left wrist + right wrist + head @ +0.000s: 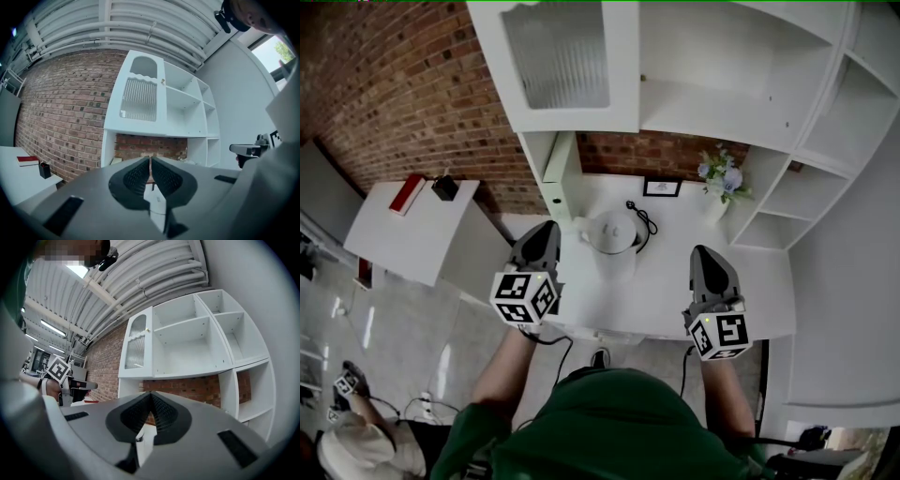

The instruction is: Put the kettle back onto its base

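One kettle between left gripper and right gripper — base indistinct.

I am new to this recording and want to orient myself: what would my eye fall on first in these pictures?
First, the white kettle standing in the middle of the white table, between the left tool and the right tool, both shut and empty. Next, the tall white cupboard against the red brick wall, with a small vase of flowers at the table's far right.

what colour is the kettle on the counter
The kettle is white; it shows best in the head view.
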### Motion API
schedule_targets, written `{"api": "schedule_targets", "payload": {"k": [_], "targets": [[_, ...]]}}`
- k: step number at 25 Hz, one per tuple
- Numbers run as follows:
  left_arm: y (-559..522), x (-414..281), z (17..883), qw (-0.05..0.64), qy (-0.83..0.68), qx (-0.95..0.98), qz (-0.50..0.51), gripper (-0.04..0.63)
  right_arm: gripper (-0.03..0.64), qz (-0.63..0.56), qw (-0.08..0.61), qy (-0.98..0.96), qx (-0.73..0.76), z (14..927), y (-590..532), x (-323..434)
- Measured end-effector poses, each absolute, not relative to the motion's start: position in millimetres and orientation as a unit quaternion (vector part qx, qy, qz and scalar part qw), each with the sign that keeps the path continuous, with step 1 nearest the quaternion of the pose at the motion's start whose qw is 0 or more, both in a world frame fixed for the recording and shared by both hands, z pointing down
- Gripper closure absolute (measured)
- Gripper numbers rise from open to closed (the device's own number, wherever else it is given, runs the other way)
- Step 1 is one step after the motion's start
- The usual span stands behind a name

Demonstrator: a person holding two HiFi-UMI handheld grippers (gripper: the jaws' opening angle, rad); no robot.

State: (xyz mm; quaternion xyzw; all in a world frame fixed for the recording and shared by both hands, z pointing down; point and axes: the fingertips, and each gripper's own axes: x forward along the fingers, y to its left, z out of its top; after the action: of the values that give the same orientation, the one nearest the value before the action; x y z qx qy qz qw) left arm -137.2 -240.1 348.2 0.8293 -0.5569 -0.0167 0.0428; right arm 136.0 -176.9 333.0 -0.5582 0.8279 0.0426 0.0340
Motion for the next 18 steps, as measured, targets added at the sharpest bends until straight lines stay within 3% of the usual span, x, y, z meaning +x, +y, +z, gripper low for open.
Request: {"api": "schedule_targets", "payload": {"k": [18], "targets": [[-247.3,-136.6,349.8,0.038,-0.558,0.829,-0.010,0.565,0.595,0.032,0.044,0.824,-0.563,334.8,-180.1,144.3]]}}
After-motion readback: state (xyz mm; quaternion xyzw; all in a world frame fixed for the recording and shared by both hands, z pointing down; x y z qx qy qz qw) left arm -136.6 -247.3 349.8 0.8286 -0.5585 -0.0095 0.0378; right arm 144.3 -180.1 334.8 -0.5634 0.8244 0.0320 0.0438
